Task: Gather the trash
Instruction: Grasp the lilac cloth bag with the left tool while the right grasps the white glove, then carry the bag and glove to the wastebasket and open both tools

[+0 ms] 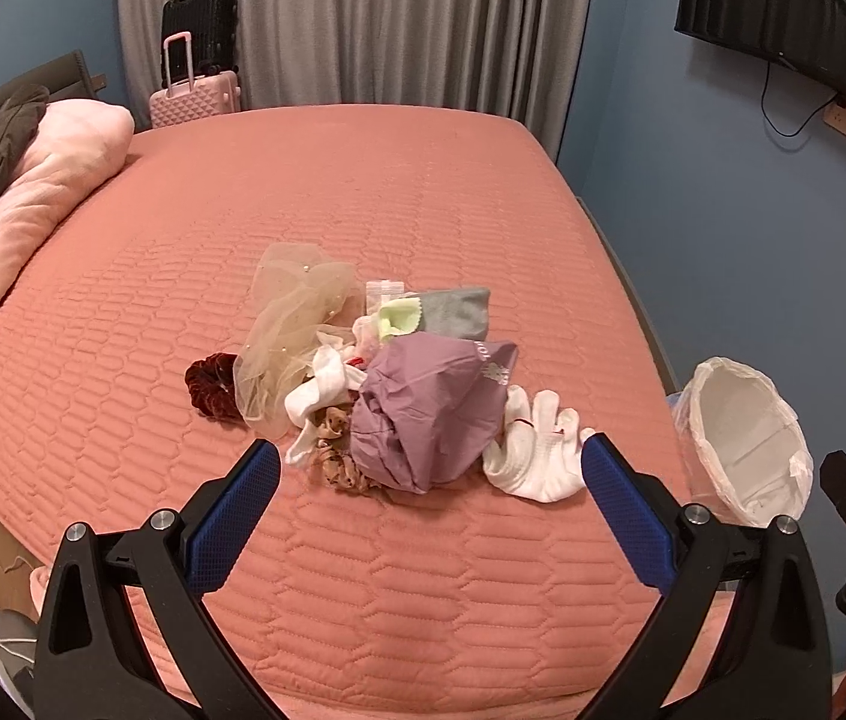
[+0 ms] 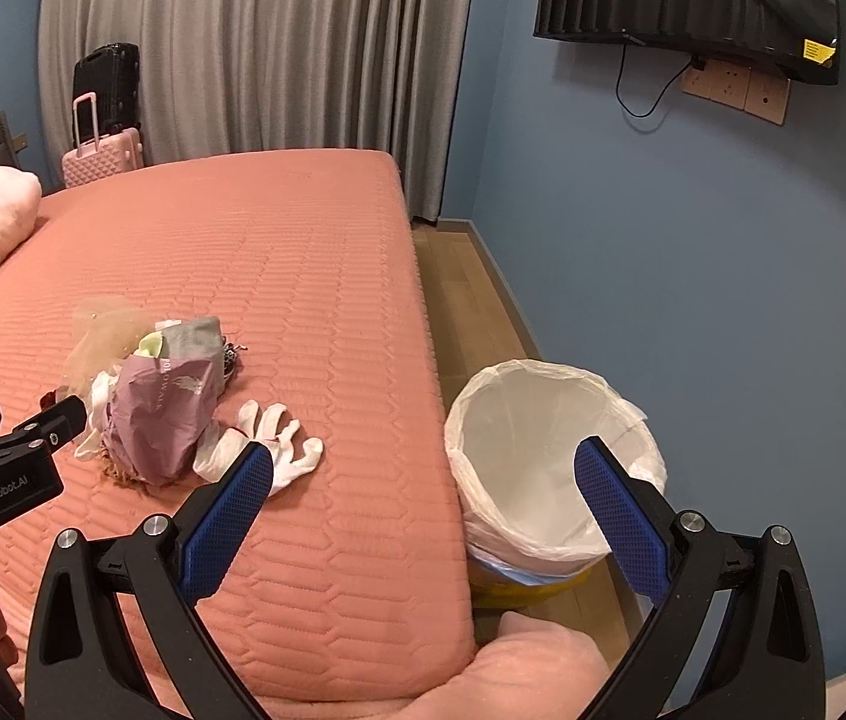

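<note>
The left gripper (image 1: 432,468) hangs over the near part of the bed (image 1: 363,570), its blue pads spread wide with nothing between them. The right gripper (image 2: 423,468) is likewise spread and empty, held above the bed's corner with one finger over the cover and the other in front of the bin (image 2: 549,468).

Just past the left gripper lies the pile of trash. Nearest are a crumpled purple bag (image 1: 429,414) and, touching its right side, a white glove (image 1: 537,450). A tan scrunchie (image 1: 336,450) sits at the bag's left foot, with a white cloth (image 1: 321,390) above it. Further left are a dark red scrunchie (image 1: 213,384) and a bunch of beige netting (image 1: 285,324). Behind the bag are a grey cloth (image 1: 459,312), a pale green scrap (image 1: 396,318) and a small clear packet (image 1: 384,291).

The bin, lined with a white plastic bag, stands on the floor just beside the bed's right edge, well apart from the pile.

Far off, a pink pillow (image 1: 45,204) lies at the left, a pink suitcase (image 1: 195,96) and a black suitcase (image 1: 198,30) stand before grey curtains (image 1: 363,24), and a television (image 2: 693,0) hangs on the blue wall.

The purple bag carries pale lettering, too small to read. In the right wrist view the left gripper's body reads "GenRobot.AI".
</note>
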`<state>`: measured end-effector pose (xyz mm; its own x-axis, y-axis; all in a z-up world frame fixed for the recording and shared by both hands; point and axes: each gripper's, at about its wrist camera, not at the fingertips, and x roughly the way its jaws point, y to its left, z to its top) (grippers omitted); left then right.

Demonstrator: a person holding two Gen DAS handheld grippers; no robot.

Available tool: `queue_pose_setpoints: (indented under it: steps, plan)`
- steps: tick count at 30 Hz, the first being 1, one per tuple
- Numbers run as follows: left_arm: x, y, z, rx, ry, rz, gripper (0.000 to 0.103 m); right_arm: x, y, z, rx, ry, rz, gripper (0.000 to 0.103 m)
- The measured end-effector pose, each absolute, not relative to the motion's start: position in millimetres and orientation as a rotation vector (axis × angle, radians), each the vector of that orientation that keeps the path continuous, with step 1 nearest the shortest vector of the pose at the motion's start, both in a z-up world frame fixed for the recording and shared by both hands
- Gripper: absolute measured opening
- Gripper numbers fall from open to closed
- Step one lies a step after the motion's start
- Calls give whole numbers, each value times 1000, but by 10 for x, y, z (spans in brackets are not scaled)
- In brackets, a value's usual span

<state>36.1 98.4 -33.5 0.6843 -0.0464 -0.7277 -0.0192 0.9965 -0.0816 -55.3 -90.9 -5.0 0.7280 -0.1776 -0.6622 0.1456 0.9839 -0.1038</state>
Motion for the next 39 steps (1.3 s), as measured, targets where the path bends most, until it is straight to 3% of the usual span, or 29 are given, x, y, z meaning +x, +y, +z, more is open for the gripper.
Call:
queue_pose_setpoints:
  steps: [19, 23, 24, 26, 27, 29, 31, 34, 39]
  plan:
    - [1073, 1185, -915, -113, 867, -97, 96, 285, -316, -1120, -43, 880, -29, 95]
    - [1214, 1093, -1029, -106, 895, -126, 81, 442, -291, -1365, -18, 944, -6, 90]
    - [1233, 1073, -1053, -104, 903, -140, 68, 482, -294, -1428, -3, 963, -1, 87]
    - [1272, 1049, -1105, -102, 928, -161, 58, 557, -299, -1556, 29, 995, 11, 80]
    - [1279, 1053, -1124, -106, 935, -165, 48, 592, -294, -1617, 39, 1014, 15, 73]
    - [1283, 1078, -1149, -122, 947, -178, 31, 657, -282, -1741, 55, 1053, 35, 55]
    - [1288, 1103, -1151, -129, 960, -186, 16, 690, -259, -1815, 69, 1084, 60, 27]
    - [1280, 1164, -1087, -125, 957, -186, 7, 675, -218, -1794, 66, 1072, 80, 12]
    - [1259, 1211, -816, -133, 912, -191, 5, 613, -234, -1443, 75, 1000, 94, 8]
